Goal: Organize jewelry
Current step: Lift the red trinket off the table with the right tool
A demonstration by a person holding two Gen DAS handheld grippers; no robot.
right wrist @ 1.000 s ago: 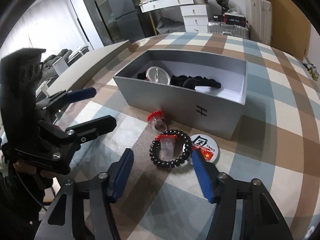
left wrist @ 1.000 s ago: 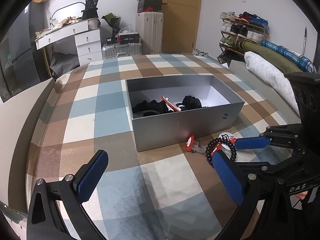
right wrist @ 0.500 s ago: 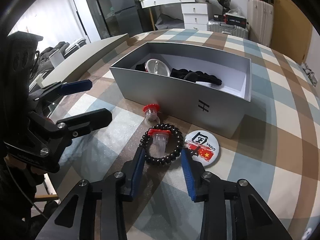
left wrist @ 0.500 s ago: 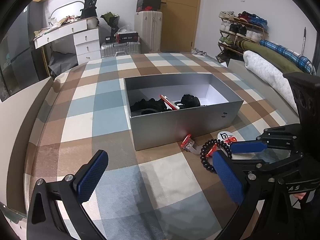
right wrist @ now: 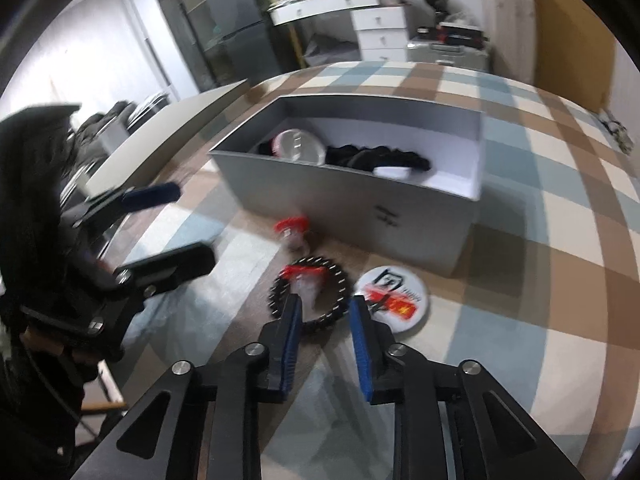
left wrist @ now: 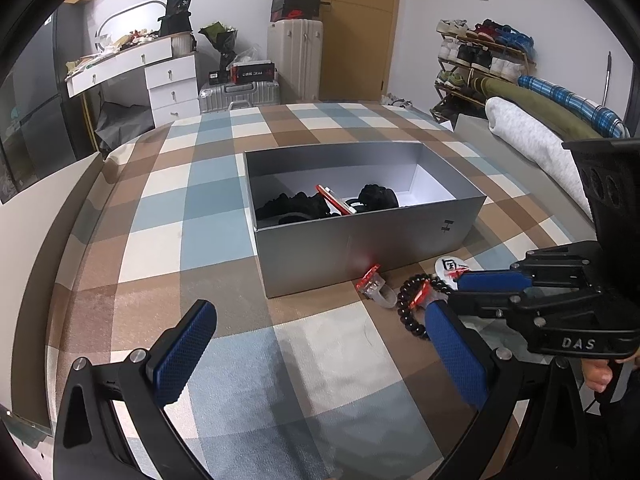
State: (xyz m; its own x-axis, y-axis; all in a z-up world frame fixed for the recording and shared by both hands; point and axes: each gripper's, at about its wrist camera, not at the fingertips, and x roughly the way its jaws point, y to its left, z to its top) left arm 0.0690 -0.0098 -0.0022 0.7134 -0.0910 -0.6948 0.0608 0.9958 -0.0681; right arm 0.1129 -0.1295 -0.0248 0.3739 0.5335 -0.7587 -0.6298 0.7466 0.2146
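A black bead bracelet (right wrist: 310,294) lies on the checked cloth in front of the grey box (right wrist: 344,204), around a small clear ring with a red top (right wrist: 302,276). My right gripper (right wrist: 325,318) has its jaws partly closed around the bracelet's near edge, with a gap still between them. A second red-topped ring (right wrist: 291,232) and a round white badge (right wrist: 394,300) lie beside it. In the left wrist view the bracelet (left wrist: 408,304) sits by the right gripper (left wrist: 456,292). My left gripper (left wrist: 316,344) is open and empty, hanging above the cloth.
The grey box (left wrist: 360,240) holds black items and a red-edged round case (left wrist: 336,200). A white dresser (left wrist: 132,80), suitcases (left wrist: 294,64) and a shoe rack (left wrist: 480,60) stand at the back. Rolled bedding (left wrist: 532,132) lies to the right.
My right gripper has moved down and forward onto the bracelet and narrowed its jaws around it. The left gripper has stayed open and barely moved.
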